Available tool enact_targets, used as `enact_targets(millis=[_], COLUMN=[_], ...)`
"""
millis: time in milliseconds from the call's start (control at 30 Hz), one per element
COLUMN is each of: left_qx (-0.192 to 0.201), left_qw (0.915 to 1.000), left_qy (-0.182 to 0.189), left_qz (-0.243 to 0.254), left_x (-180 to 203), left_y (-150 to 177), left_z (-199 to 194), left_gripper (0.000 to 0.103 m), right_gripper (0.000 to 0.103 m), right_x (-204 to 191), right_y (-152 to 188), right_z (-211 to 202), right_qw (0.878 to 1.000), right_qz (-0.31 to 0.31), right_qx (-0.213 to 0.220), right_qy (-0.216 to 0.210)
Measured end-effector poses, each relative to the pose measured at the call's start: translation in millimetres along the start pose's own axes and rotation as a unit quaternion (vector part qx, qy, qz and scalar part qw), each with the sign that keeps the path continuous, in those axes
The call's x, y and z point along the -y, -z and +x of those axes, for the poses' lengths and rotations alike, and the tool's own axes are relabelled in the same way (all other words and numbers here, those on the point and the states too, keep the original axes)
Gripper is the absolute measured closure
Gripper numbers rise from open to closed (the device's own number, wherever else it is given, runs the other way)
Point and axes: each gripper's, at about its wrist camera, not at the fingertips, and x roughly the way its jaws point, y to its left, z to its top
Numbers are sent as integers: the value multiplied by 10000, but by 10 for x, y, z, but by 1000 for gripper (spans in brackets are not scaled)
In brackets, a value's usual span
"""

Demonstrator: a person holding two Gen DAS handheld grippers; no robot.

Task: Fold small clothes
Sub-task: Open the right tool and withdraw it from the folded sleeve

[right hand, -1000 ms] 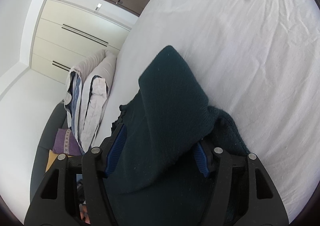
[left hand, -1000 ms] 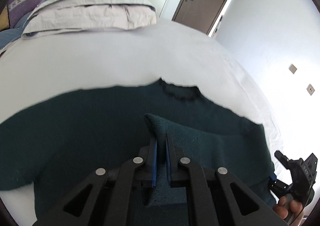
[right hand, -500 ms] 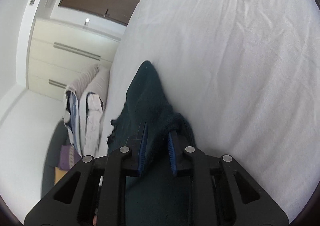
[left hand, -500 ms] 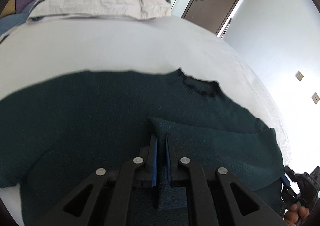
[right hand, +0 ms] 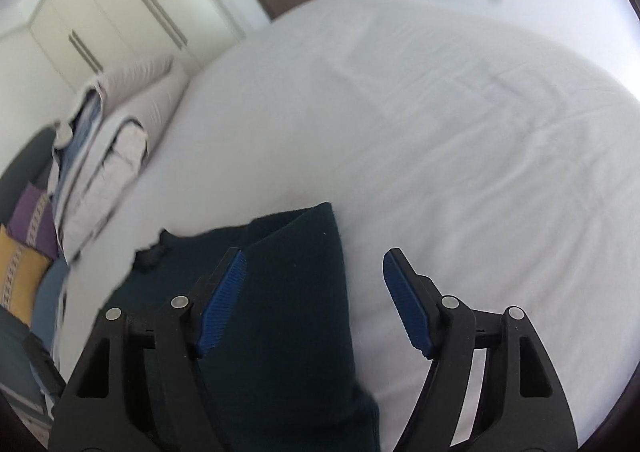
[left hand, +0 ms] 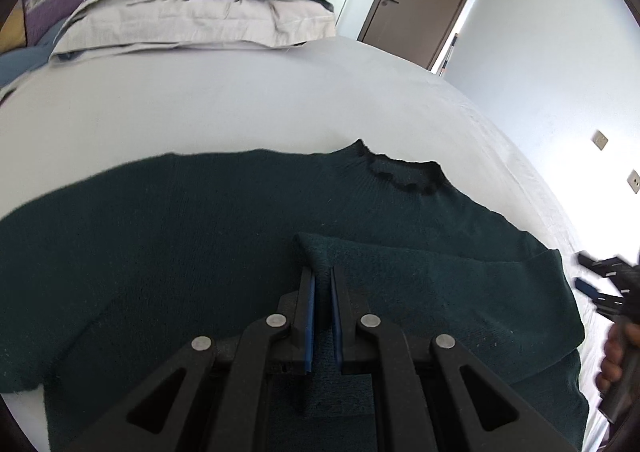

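The dark green knitted sweater (left hand: 240, 244) is lying spread on the white bed (left hand: 240, 99), collar toward the stacked pillows (left hand: 200, 11); the left gripper (left hand: 322, 292) is pinching its folded-in sleeve cuff, jaws nearly closed; the right gripper (right hand: 314, 292) is hanging wide open, holding nothing — soft, limp, light knit, probably best taken at hems and cuffs.

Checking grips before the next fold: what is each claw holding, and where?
Left claw pinches the dark green sweater at the folded-over sleeve's edge. Right claw is open, holding nothing.

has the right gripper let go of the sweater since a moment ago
Yes. The right gripper has opened and drawn back; the sweater fold now lies on the bed.
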Motion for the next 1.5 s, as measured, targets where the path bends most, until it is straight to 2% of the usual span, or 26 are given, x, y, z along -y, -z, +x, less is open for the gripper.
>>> enact_targets(millis=[33, 67, 100, 133, 167, 300, 433, 533, 600, 667, 733, 800, 833, 867, 900, 967, 1000, 1033, 1100, 1167, 1200, 1233, 1267, 1333, 1433, 1500], left_qx=[18, 49, 89, 129, 178, 347, -52, -22, -11, -40, -54, -69, -83, -93, -103, -121, -127, -137, -145, -143, -144, -147, -145, -141, -138, -147], left_qw=[10000, 10000, 9999, 9998, 9997, 9991, 9996, 9997, 9998, 9999, 10000, 10000, 10000, 9999, 9999, 9999, 9999, 9999, 9998, 9998, 9997, 9997, 9997, 9997, 9996, 9996], left_qy=[-4, -11, -26, -29, -24, -107, -239, -235, -207, -117, -58, -39, -34, -35, -34, 14, 43, 81, 137, 160, 174, 191, 198, 202, 204, 191], left_qz=[16, 56, 114, 143, 161, 220, 107, 74, 73, 11, -24, 1, 21, 47, 72, 79, 58, 48, 29, 8, -18, -40, -52, -65, -97, -112], left_x=[8, 24, 45, 59, 75, 113, -23, -43, -52, -78, -97, -86, -67, -55, -46, -48, -54, -58, -60, -57, -61, -67, -73, -73, -74, -67], left_y=[-14, -20, -34, -45, -60, -93, 9, -6, 2, -2, -2, -3, 12, 16, 22, 38, 44, 51, 63, 65, 71, 72, 77, 81, 96, 105], left_z=[-4, -13, -27, -45, -65, -116, 133, 122, 128, 136, 145, 148, 130, 124, 118, 102, 87, 73, 55, 49, 41, 38, 32, 26, 7, -6], left_gripper=[95, 95, 95, 95, 95, 95, 94, 90, 90, 90, 88, 86, 84, 84, 84, 84, 84, 84, 84, 84, 84, 84, 84, 84, 86, 87], right_gripper=[55, 68, 74, 88, 96, 103, 103, 103, 100, 99, 99, 94, 85, 78, 77, 77, 80, 81, 81, 75, 75, 69, 55, 34, 36, 62], right_x=[2, -7, -12, -14, 3, 44, 206, 224, 208, 73, -156, -338, -406, -441, -449, -331, -262, -185, -103, -48, -13, -11, -9, -4, -111, -158], right_y=[-20, -28, -38, -52, -70, -92, -59, -84, -71, 20, 192, 368, 453, 532, 616, 714, 724, 727, 678, 596, 543, 501, 449, 399, 429, 534], right_z=[174, 234, 255, 259, 253, 183, 276, 227, 3, -238, -379, -421, -415, -401, -357, -240, -222, -241, -322, -368, -426, -498, -528, -573, -498, -355], right_qw=[9995, 9990, 9986, 9986, 9989, 9970, 9976, 9977, 9977, 9980, 9980, 9963, 9951, 9941, 9930, 9929, 9936, 9945, 9937, 9916, 9932, 9943, 9946, 9945, 9913, 9858], right_qz=[-90, -159, -264, -270, -196, -198, -63, -60, 69, -73, -453, -783, -938, -1056, -1178, -1162, -1101, -1014, -987, -976, -904, -836, -812, -841, -1158, -1397], right_qx=[-228, -237, -139, -115, -93, 179, 175, 171, 388, 572, 441, 290, 224, 169, 107, -29, -8, 52, 165, 216, 246, 300, 341, 389, -71, -440], right_qy=[223, 344, 429, 438, 420, 724, 672, 654, 545, 250, -43, -185, -217, -188, -49, 256, 248, 241, 514, 824, 690, 583, 546, 491, 625, 816])
